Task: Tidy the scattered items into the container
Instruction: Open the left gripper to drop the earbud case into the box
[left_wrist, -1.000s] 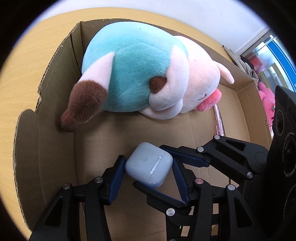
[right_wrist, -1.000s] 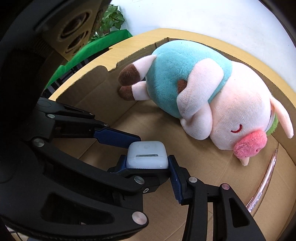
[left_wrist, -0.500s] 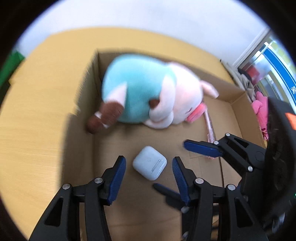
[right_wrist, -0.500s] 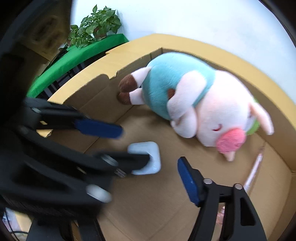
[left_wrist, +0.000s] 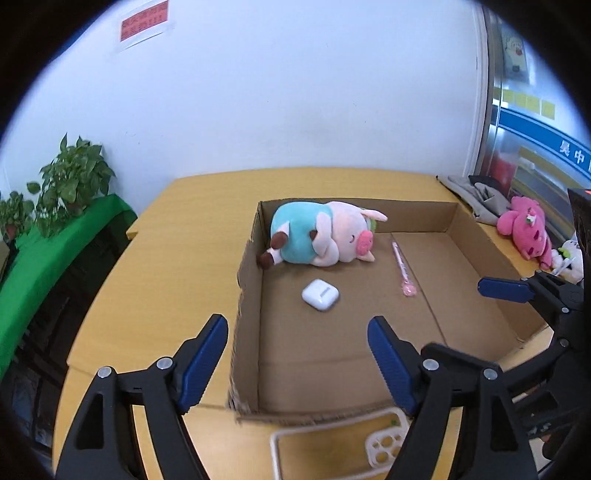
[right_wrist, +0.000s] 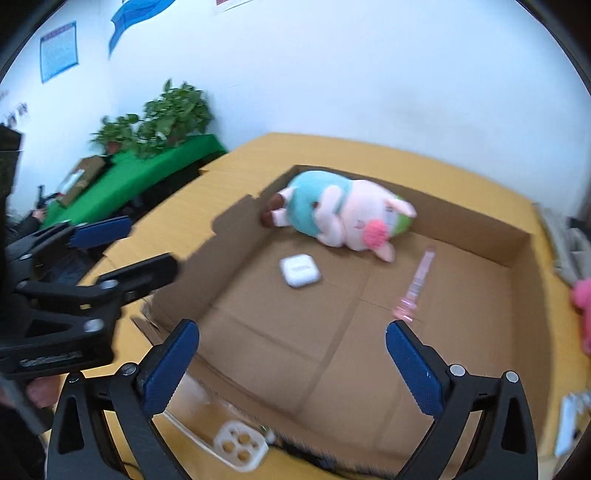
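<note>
Brown cardboard box (left_wrist: 461, 229) on a yellowish wood table (left_wrist: 192, 229), holding a pink plush pig (left_wrist: 325, 238) in teal with brown hooves, a plain white earbud case (left_wrist: 320, 294) and a see-through pink pen (left_wrist: 400, 267). Both grippers are black with blue pads (right_wrist: 166, 373), and a green cloth (left_wrist: 48, 254) fills the left of the frame.

Left claw (left_wrist: 297, 360) opening, empty, above near wall of shallow brown cardboard box (left_wrist: 458, 221). Inside: white rounded earbud case (left_wrist: 320, 294), teal-and-pink plush pig (left_wrist: 321, 238), pink pen (left_wrist: 400, 267). White phone case (left_wrist: 332, 443) outside, on yellow wooden worktop (left_wrist: 177, 251).
</note>
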